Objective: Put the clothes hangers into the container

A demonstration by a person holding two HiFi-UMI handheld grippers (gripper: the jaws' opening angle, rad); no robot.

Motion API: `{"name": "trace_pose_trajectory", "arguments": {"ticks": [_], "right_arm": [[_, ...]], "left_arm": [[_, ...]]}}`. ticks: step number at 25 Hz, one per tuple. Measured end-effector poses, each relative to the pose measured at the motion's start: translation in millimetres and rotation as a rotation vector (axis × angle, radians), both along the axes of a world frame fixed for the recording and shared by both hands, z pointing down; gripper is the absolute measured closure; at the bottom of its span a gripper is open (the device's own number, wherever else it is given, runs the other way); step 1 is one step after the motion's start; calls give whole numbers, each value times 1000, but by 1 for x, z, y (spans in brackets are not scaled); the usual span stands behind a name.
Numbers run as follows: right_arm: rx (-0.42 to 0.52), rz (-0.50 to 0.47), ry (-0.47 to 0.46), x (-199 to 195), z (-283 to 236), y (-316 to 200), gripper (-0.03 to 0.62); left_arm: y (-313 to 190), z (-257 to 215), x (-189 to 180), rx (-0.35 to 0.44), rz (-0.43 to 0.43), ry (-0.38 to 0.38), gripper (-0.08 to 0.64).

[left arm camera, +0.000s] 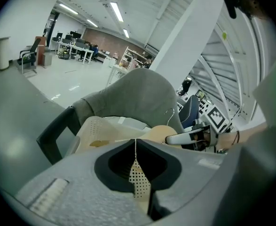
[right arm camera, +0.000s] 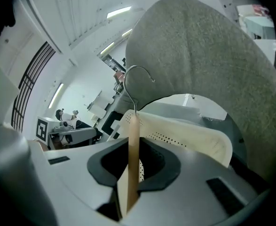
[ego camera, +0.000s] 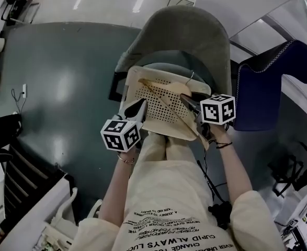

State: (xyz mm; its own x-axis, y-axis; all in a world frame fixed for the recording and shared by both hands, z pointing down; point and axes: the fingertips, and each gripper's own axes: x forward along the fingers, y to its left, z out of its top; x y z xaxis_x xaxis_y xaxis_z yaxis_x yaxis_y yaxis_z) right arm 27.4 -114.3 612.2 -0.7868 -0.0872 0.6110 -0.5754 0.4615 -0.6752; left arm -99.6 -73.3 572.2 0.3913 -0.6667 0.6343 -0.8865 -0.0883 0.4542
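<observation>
Person faces a grey chair [ego camera: 195,30] [left arm camera: 138,93] [right arm camera: 208,55]. A cream perforated basket [ego camera: 166,125] [left arm camera: 95,130] [right arm camera: 189,133] is on its seat. Both arms reach fwd and down from the body, roughly parallel: L forearm [ego camera: 116,187] bare w/ a thin bracelet at the wrist, R forearm [ego camera: 238,174] w/ a dark band at the wrist. L claw [ego camera: 137,107] [left arm camera: 137,161] points away from the body at the basket's near-left edge and is closed on the thin perforated wall, which runs up btw the jaws. R claw [ego camera: 189,101] [right arm camera: 133,171] comes in at the basket's right side, tip angled toward the L one, clamped on a wooden hanger [left arm camera: 162,132] [right arm camera: 133,140]. The hanger sits edge-on in the jaws, metal hook up by the chair back, body over the basket's far-right part. A wooden bar [ego camera: 158,95] slants across the basket; can't tell if it's part of the same hanger.
</observation>
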Motion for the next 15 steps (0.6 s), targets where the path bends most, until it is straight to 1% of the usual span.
{"name": "trace_pose_trajectory", "arguments": {"ticks": [9,15], "right_arm": [[-44,93,-13,-3,30,-9,538],[-55,129,-17,-3,40,-9,538]], "left_arm": [[-2,29,8,-51,23,27,534],[-3,42,13,-61,44,47,534]]}}
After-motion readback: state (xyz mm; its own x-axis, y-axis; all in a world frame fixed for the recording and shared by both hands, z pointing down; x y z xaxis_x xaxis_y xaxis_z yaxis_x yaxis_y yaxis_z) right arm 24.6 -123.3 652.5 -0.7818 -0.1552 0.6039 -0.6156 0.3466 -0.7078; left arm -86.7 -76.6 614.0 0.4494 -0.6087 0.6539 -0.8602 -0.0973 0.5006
